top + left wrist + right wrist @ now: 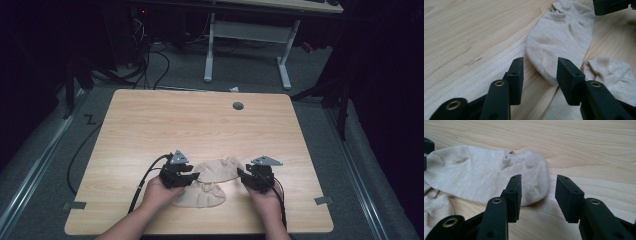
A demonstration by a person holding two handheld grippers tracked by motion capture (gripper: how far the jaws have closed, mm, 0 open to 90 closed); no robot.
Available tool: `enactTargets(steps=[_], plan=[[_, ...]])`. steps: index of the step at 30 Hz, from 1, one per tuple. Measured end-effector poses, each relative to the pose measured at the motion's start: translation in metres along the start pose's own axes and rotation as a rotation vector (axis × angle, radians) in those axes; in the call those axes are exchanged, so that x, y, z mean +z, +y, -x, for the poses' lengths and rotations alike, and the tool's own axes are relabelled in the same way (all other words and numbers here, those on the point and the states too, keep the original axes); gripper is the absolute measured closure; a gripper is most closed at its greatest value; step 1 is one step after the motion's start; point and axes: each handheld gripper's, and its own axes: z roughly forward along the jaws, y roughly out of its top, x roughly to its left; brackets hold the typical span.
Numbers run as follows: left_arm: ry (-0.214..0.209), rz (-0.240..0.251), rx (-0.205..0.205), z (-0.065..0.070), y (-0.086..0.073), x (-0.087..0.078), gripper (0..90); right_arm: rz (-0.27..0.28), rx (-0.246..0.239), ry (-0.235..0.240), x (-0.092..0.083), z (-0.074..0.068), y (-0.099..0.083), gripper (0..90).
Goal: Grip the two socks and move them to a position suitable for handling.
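Near the desk's (150,120) front edge, the upper sock (220,169) lies lengthwise between both half-open, empty tools: left hand-held gripper (192,176) at its toe, right hand-held gripper (241,175) at its cuff.

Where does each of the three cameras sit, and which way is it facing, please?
High view: above the person's side, looking forward and down on the table; forearms, left gripper and right gripper show.
Left gripper view: rides the left gripper, looking along its parted jaws at one end of the far sock; the near sock lies beside.
Right gripper view: rides the right gripper, facing the far sock's other end.
Shared: both gripper views show the same far sock from opposite ends.
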Motion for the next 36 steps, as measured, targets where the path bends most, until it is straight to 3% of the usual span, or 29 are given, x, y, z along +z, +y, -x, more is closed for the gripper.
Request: enactTargets(steps=[8, 11, 17, 24, 28, 32, 36], plan=[[0.022, -0.026, 0.065, 0.006, -0.001, 0.002, 86.1, -0.023, 0.007, 0.019, 0.012, 0.002, 0.004, 57.3], [0.048, -0.014, 0.088, 0.008, -0.002, -0.001, 87.0, -0.047, 0.004, 0.043, 0.018, 0.001, 0.004, 58.8], [0.085, 0.014, 0.052, -0.002, -0.006, -0.013, 87.8, -0.064, -0.038, 0.068, 0.024, -0.01, 0.008, 63.3], [0.123, 0.034, 0.021, -0.012, -0.014, -0.025, 88.0, -0.081, -0.093, 0.093, 0.033, -0.026, 0.015, 79.1], [0.142, 0.056, 0.019, -0.014, -0.018, -0.033, 88.2, -0.044, -0.123, 0.094, 0.031, -0.032, 0.021, 85.8], [0.159, 0.085, 0.001, -0.016, -0.023, -0.044, 88.2, 0.0, -0.139, 0.103, 0.027, -0.038, 0.026, 86.3], [0.177, 0.106, -0.001, -0.016, -0.028, -0.059, 88.3, 0.01, -0.161, 0.123, 0.026, -0.045, 0.028, 86.4]])
